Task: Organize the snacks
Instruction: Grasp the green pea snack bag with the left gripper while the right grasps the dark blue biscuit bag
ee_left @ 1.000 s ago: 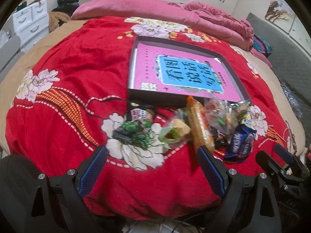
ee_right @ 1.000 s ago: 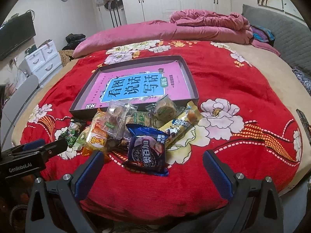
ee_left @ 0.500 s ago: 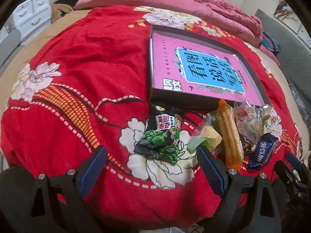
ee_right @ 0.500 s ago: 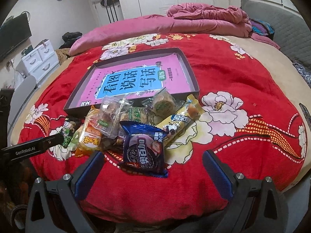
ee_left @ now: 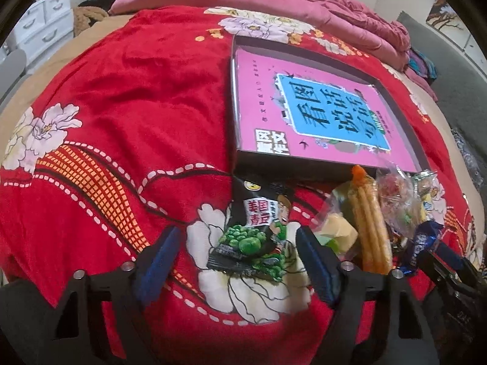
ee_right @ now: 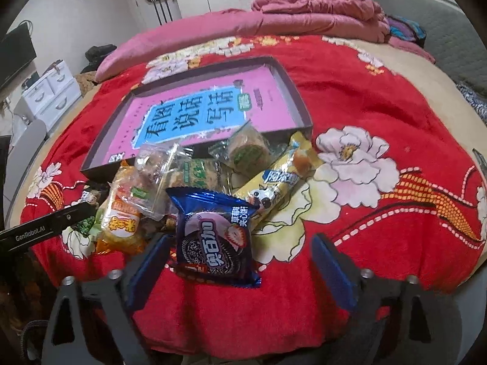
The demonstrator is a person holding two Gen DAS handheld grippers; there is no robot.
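Observation:
A black packet of green peas [ee_left: 255,237] lies on the red blanket between the fingers of my left gripper [ee_left: 237,258]. Its jaws are closing and the pads stand clear of the packet. A blue cookie packet [ee_right: 213,237] lies between the fingers of my right gripper [ee_right: 240,267], closer to the left finger. Those jaws are closing too, without touching it. Behind both sits a heap of snacks: a long orange packet [ee_left: 369,228], a yellow panda packet [ee_right: 274,185], a round cake in clear wrap [ee_right: 248,149]. A dark shallow tray [ee_right: 292,85] with a pink book stands just behind.
The bed's front edge runs just under both grippers. A folded pink quilt [ee_right: 304,9] lies at the far end. White drawers [ee_right: 51,91] stand to the left of the bed. Bare red blanket [ee_left: 121,106] spreads left of the tray.
Both grippers have sunk closer to the snacks and their jaws have narrowed. The pea packet now lies between the left fingers, the blue cookie packet between the right ones.

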